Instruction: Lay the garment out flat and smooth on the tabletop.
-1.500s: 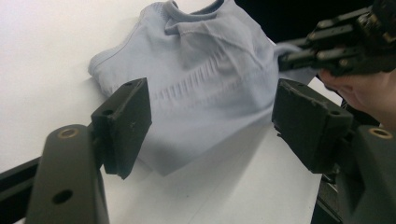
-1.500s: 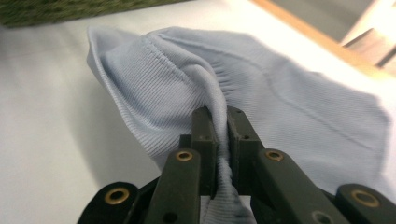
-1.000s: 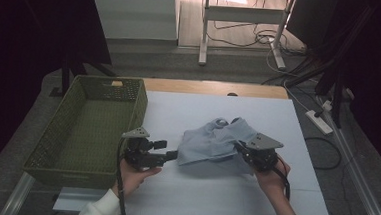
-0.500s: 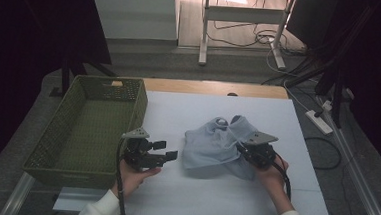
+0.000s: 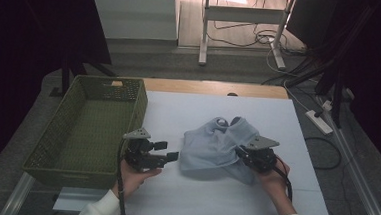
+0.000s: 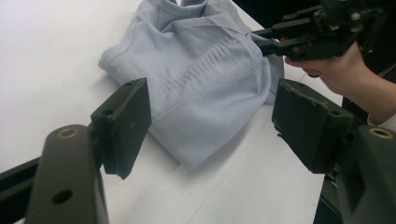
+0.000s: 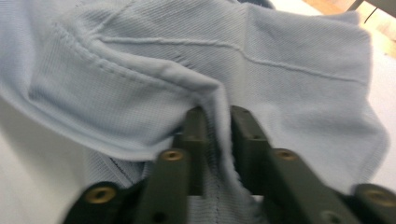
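Pale blue knit fabric forms the garment [image 5: 218, 149], which lies crumpled in a loose heap on the white table top [image 5: 273, 117], right of centre and nearer the person's edge, its collar opening turned toward the far side. The right gripper [image 5: 240, 153] meets the garment's right edge; in the right gripper view a ridge of cloth [image 7: 215, 122] stands between the two black jaws, which have just been opening, a narrow gap showing on either side of the fold, so the pads no longer press it. The right hand [image 5: 274, 175] lies on the table behind that gripper. The left gripper [image 5: 168, 152] sits just left of the garment, apart from it, jaws spread wide and holding nothing; in the left gripper view the garment's near corner [image 6: 187, 156] lies on the table beyond the open jaws. A green woven basket [image 5: 79, 167] stands at the table's left edge, beside the left hand [image 5: 134, 173].
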Motion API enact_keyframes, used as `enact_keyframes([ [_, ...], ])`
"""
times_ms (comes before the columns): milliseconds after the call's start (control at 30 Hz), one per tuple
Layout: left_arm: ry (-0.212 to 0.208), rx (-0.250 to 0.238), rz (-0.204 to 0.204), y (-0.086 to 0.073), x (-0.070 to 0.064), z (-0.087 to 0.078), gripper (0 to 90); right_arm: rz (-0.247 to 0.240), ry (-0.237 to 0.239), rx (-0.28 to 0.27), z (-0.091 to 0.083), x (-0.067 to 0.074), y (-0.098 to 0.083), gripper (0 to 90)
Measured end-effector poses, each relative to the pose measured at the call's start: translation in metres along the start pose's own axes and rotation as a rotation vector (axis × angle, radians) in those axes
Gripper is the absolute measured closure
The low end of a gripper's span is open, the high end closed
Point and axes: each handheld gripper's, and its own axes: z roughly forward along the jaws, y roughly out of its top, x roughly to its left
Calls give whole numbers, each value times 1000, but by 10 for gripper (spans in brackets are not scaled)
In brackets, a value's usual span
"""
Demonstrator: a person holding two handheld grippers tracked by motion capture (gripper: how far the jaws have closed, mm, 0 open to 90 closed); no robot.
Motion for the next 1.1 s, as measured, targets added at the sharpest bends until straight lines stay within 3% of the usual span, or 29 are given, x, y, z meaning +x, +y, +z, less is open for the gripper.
enact_keyframes([
  [100, 0, -2, -3, 0, 1, 0, 278, -15, -8, -42, -13, 5, 1, 567],
  [167, 1, -4, -3, 0, 1, -1, 278, 7, 9, -99, -22, 7, 2, 512],
  [300, -1, -2, 0, 1, 0, 0, 278, 31, 63, -165, -35, 12, 8, 487],
  [500, -1, -2, 2, 1, 0, 0, 278, -19, 145, -165, -32, 29, 18, 462],
  [733, 1, -3, -1, 0, 1, -1, 278, -56, 240, -141, -18, 53, 26, 457],
  [900, 0, -4, -2, 0, 1, -1, 278, -75, 332, -131, -10, 69, 30, 456],
  [1100, 0, -4, -1, 1, 0, -1, 278, -133, 366, -106, 1, 92, 37, 442],
])
